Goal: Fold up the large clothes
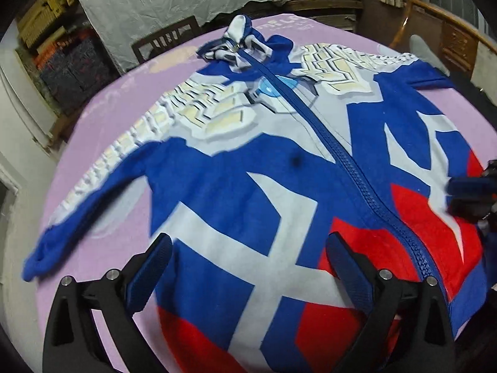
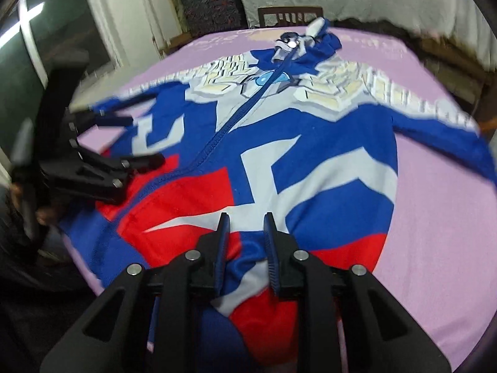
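Observation:
A zip-up hooded jacket (image 1: 248, 161) in blue, red, white and grey lies flat, front up, on a lilac-covered table (image 1: 102, 102), hood at the far end and sleeves spread to both sides. My left gripper (image 1: 248, 245) is open wide just above the jacket's lower left panel, with nothing between its fingers. In the right wrist view that left gripper (image 2: 143, 141) hovers at the left over the jacket (image 2: 310, 161). My right gripper (image 2: 247, 227) stands narrowly open at the near hem. Bunched red and blue fabric lies between its fingers, and the pads do not visibly press it. In the left wrist view, the right gripper (image 1: 456, 195) shows at the right edge.
A wooden chair (image 2: 290, 15) stands behind the far table edge. A white draped sheet (image 1: 186, 0) hangs beyond it. Stacked boxes and shelves (image 1: 62, 46) fill the back left, and wooden furniture (image 1: 450, 37) stands at the back right. Lilac cloth (image 2: 435, 217) shows on both sides of the jacket.

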Motion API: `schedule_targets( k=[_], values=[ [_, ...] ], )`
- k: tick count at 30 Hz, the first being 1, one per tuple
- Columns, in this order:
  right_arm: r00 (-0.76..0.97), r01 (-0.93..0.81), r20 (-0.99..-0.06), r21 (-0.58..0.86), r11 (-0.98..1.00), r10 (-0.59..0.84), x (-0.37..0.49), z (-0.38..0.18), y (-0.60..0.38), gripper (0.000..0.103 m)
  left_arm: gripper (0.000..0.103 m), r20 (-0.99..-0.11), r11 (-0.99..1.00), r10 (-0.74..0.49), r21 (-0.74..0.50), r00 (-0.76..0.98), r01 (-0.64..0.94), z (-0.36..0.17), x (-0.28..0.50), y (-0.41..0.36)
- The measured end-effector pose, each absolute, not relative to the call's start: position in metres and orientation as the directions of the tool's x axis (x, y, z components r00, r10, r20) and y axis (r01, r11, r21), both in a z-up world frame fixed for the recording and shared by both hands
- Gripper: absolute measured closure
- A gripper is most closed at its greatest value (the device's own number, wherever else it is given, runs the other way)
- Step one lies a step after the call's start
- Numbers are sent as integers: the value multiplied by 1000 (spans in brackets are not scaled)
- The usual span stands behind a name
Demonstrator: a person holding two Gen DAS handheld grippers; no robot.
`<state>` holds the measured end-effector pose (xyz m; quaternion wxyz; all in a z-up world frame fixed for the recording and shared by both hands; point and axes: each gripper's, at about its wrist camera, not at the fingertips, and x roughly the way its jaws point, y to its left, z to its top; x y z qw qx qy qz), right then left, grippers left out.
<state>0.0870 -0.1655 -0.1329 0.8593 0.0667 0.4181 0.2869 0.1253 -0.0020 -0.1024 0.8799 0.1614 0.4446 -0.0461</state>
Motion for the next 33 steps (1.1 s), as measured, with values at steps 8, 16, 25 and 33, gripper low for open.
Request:
schedule_targets(
  k=[8,16,25,33],
  values=[
    [729,45,-494,726,687,474,121,-113,-350,59,3,-710,942,89,288,699,172,-54,168,-21],
    [738,272,-514,819,505,437,153,-150,-395,55,3,-732,950,112,278,672,144,-64,232,-49],
    [725,351,-572,786,509,383,195,-160,-371,54,3,-790,972,93,203,606,116,-106,259,-33],
    [843,436,-528,782,445,102,189,-150,-407,61,3,-826,989,23,101,563,108,-110,262,-19]
  ],
)
